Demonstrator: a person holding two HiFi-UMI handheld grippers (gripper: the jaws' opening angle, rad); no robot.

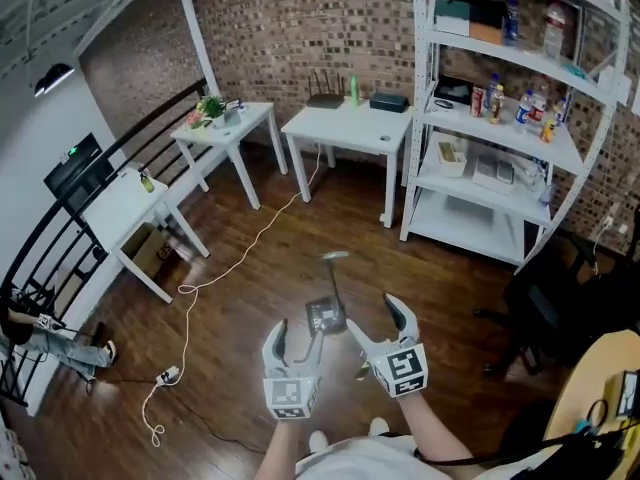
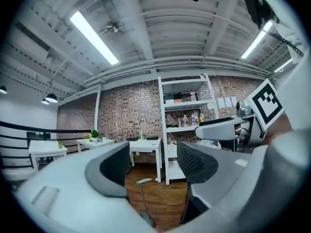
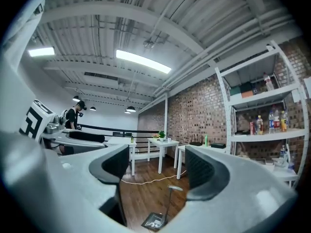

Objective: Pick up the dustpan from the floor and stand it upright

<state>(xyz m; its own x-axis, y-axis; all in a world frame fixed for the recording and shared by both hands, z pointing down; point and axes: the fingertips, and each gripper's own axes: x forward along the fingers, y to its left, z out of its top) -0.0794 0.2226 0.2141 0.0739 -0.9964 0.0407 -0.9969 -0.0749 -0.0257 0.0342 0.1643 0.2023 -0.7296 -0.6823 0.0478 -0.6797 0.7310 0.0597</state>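
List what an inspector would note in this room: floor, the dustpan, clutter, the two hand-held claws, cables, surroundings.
Surface: dark wood floor.
Job's things: dustpan stands on the floor, handle up, nothing gripping it.
Clutter: nothing seen beside the dustpan.
Grippers: left gripper and right gripper are both open and empty, held above the floor.
Cables: white cable trails across the floor to a plug strip.
Surroundings: white tables, shelf rack holding bottles, brick wall, a person at the left edge.
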